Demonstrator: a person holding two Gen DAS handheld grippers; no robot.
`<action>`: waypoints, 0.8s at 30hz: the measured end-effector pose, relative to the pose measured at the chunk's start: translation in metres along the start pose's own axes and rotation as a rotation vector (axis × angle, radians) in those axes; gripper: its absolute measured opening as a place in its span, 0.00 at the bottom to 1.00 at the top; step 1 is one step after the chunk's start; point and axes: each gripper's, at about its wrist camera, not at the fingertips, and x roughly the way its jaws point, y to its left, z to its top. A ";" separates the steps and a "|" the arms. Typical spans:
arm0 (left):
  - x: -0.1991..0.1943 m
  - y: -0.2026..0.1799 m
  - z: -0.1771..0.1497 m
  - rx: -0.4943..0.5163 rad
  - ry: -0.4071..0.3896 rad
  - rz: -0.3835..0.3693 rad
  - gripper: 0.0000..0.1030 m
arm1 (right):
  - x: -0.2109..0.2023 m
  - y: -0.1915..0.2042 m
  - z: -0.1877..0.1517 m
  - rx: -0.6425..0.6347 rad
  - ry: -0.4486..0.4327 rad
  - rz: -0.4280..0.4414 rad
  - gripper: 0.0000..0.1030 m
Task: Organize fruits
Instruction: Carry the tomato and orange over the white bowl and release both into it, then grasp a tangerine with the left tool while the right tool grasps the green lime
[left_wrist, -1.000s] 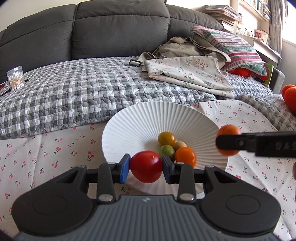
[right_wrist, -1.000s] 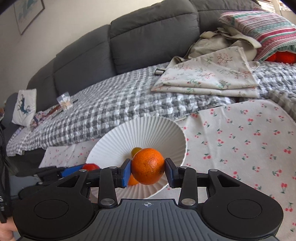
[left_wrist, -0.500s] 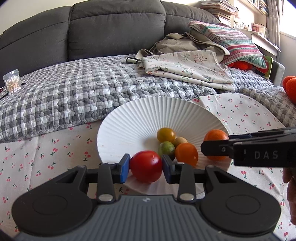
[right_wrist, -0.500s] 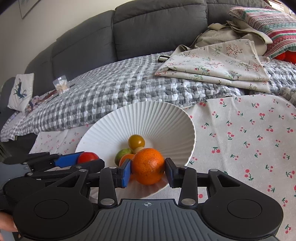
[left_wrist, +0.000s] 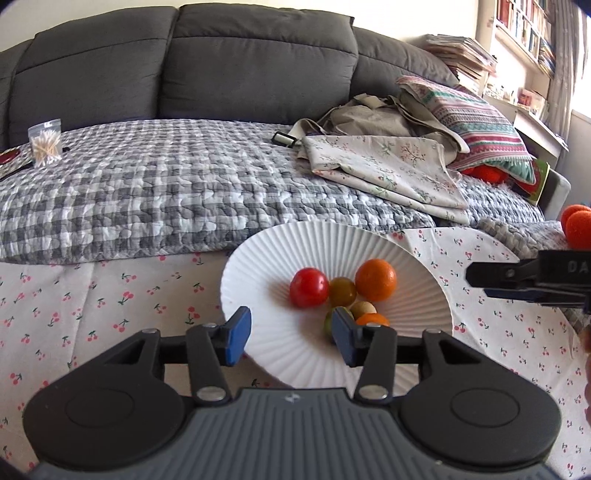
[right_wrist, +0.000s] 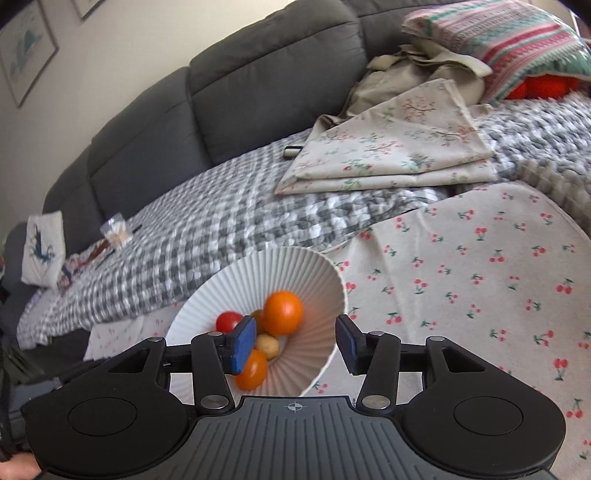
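The left tongs (left_wrist: 291, 338) hang wide open with nothing between the blue pads, poised just over the near rim of the white ribbed plate (left_wrist: 258, 266); the right tongs (right_wrist: 297, 341) are likewise spread wide and empty, low over the plate's near right edge. In the left view the right tool reaches in level from the right side, beside the plate. Both are held roughly level, pointing forward toward the sofa. Nearest in the plate lie a small orange tomato (left_wrist: 372, 318), a green one (left_wrist: 328, 321) partly hidden behind the left pad, and a little tan round fruit (left_wrist: 364, 308). Behind them sit the red tomato (left_wrist: 308, 287), a dull yellow-green tomato (left_wrist: 342, 291) and the orange (left_wrist: 376, 279), all touching or nearly so. The tomatoes look light, smooth and soft-skinned, likely to bruise or squirt out under a hard pinch, so a gentle hold across the widest part suits them. The orange seems firmer and heavier, with a grippier rind. All would roll freely on the sloping ribs. The plate rests on a cherry-print cloth (left_wrist: 110, 295), with the checked quilt (left_wrist: 166, 192) farther back.
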 end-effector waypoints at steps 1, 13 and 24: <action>-0.002 0.000 0.000 -0.004 0.000 -0.002 0.46 | -0.003 -0.002 0.001 0.010 -0.001 0.001 0.50; -0.033 -0.016 -0.011 0.017 0.020 0.012 0.58 | -0.034 0.012 -0.001 -0.058 0.011 -0.013 0.74; -0.060 -0.019 -0.022 -0.023 0.057 0.037 0.75 | -0.060 0.028 -0.026 -0.127 0.048 -0.009 0.80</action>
